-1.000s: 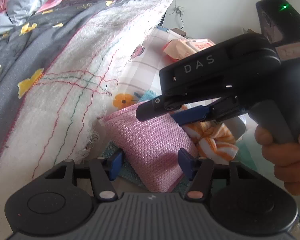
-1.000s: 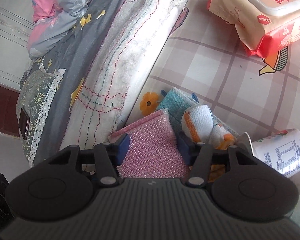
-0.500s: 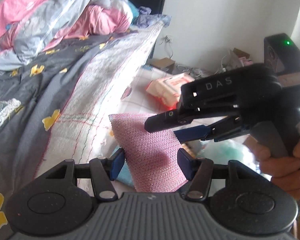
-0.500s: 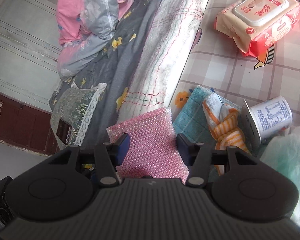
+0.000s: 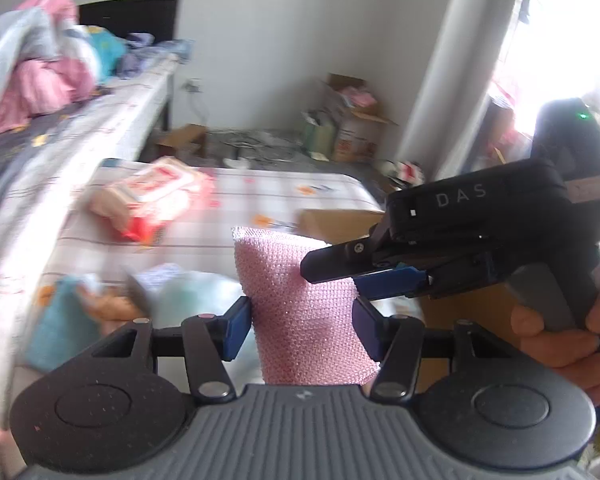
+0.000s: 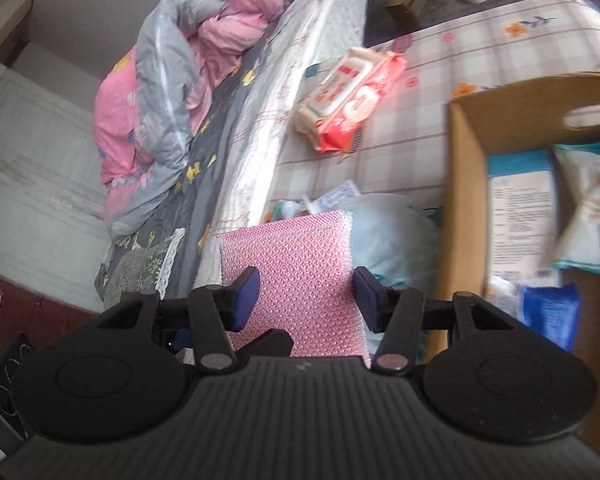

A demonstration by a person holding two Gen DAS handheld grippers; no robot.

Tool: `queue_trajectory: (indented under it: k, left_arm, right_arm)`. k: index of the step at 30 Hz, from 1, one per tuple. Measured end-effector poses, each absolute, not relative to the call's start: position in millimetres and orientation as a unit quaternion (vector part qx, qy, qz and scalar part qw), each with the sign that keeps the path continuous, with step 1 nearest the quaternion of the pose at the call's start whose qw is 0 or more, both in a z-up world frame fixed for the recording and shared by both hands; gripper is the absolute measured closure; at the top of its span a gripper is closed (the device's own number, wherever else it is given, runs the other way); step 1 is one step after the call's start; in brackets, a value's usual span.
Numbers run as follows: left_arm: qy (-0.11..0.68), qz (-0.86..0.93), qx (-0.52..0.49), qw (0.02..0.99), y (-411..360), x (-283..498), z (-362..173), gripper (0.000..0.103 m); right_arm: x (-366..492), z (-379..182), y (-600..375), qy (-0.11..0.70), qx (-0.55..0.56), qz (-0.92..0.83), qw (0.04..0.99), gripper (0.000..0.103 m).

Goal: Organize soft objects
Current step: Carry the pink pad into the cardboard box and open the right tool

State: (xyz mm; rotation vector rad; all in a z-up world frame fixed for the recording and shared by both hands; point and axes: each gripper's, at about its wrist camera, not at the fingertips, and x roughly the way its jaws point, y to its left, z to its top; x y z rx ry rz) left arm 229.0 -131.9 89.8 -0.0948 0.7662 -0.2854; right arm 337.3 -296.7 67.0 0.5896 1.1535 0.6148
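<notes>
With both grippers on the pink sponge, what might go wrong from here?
Both the left gripper and the right gripper clamp the same pink sponge, so uneven motion could twist it free. The cardboard box already holds packets; the sponge might catch its wall or land on top.

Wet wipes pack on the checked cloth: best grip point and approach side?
Grip the wipes pack across its narrow width, mid-length, coming from above. It lies flat, label up, with bare tablecloth along both long sides; the soft body should give under the jaws, while the lid looks rigid.
</notes>
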Motion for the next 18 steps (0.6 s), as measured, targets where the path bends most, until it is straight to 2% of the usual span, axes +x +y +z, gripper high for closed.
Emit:
queue_trajectory:
  k: [9, 14, 18]
  left_arm:
    - [0.423, -0.234, -0.012, 0.875, -244, 252, 47, 0.048]
    - [0.469, -0.251, 0.019, 0.847, -279, 263, 7, 0.045]
    - [0.488, -0.235, 0.027, 0.84, -278, 265, -10, 0.044]
  right_arm:
    - [292, 38, -438, 0.53, 0.308, 0.172, 0.771, 0.052]
    - [282, 10, -468, 0.543, 0.293, 0.129, 0.776, 0.052]
    - [288, -21, -473, 0.566, 0.269, 0.109, 0.772, 0.052]
